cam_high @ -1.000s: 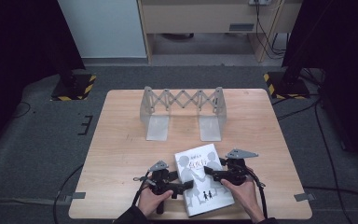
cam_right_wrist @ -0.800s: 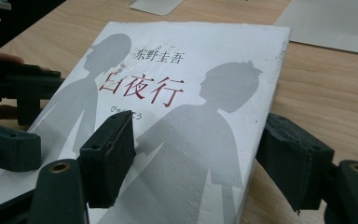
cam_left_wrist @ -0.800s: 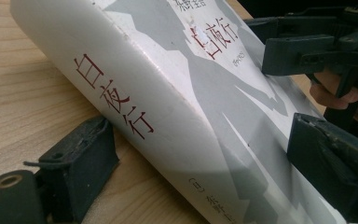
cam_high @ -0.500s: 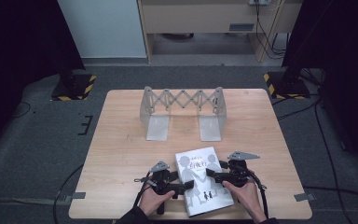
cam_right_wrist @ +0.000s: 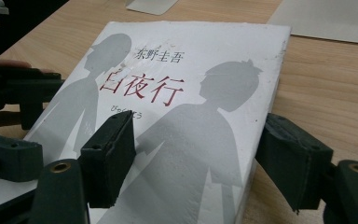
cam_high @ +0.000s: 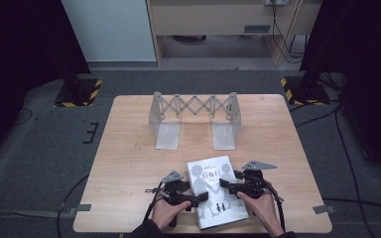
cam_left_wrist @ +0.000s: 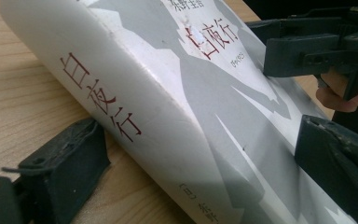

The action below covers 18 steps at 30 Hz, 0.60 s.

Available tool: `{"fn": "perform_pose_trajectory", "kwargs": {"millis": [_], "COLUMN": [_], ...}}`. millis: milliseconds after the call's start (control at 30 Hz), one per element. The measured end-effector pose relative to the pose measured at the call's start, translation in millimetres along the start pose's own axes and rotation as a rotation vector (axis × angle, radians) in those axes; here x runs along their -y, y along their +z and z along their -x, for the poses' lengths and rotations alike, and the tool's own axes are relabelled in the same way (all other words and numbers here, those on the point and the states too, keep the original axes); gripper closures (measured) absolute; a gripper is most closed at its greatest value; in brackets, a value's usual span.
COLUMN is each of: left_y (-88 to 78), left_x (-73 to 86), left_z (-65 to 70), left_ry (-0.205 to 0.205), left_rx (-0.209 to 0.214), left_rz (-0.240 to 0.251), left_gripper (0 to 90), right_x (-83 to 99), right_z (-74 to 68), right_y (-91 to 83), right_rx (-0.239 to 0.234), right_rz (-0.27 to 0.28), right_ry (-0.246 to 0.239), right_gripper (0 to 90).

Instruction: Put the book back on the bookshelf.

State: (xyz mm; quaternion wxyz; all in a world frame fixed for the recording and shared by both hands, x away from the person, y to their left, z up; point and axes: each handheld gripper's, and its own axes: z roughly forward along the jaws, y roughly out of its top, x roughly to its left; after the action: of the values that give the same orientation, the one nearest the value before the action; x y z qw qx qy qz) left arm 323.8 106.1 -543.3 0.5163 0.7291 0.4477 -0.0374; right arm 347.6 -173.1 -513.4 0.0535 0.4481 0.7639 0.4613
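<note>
A thick white book (cam_high: pixel 213 191) with grey silhouettes and red characters lies near the front edge of the wooden table (cam_high: pixel 129 173). My left gripper (cam_high: pixel 202 197) comes in from the book's left side. In the left gripper view the book (cam_left_wrist: pixel 168 93) has its spine edge between the jaws of the left gripper (cam_left_wrist: pixel 196 140), one pad low by the spine and one on the cover. These jaws have just been opening slightly, and both pads still touch. My right gripper (cam_high: pixel 226 184) holds the opposite edge. There the right gripper (cam_right_wrist: pixel 198 135) has one pad on the book (cam_right_wrist: pixel 182 93) and one at its outer edge.
A grey metal expanding rack (cam_high: pixel 193 119) with a scissor lattice and two flat feet stands at the table's far middle. Bare wood lies to the left and right of the book. Yellow-and-black stand bases (cam_high: pixel 79 91) sit on the floor beyond the table.
</note>
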Motion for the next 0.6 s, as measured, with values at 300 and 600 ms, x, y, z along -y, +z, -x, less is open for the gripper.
{"fn": "perform_pose_trajectory", "kwargs": {"millis": [300,600], "left_y": [0.0,-3.3], "left_x": [0.0,1.5], "left_z": [0.3,-5.0], "left_ry": [0.001,-0.057], "left_rx": [-0.004,0.005], "left_rz": [-0.001,0.038], "left_gripper": [3.0,11.9], "right_x": [2.0,2.5], "right_z": [7.9,2.3], "right_y": [8.4,13.6], "right_rx": [-0.032,-0.045], "right_rz": [0.006,0.012], "right_ry": [0.049,0.072], "right_gripper": [20.1,22.6]}}
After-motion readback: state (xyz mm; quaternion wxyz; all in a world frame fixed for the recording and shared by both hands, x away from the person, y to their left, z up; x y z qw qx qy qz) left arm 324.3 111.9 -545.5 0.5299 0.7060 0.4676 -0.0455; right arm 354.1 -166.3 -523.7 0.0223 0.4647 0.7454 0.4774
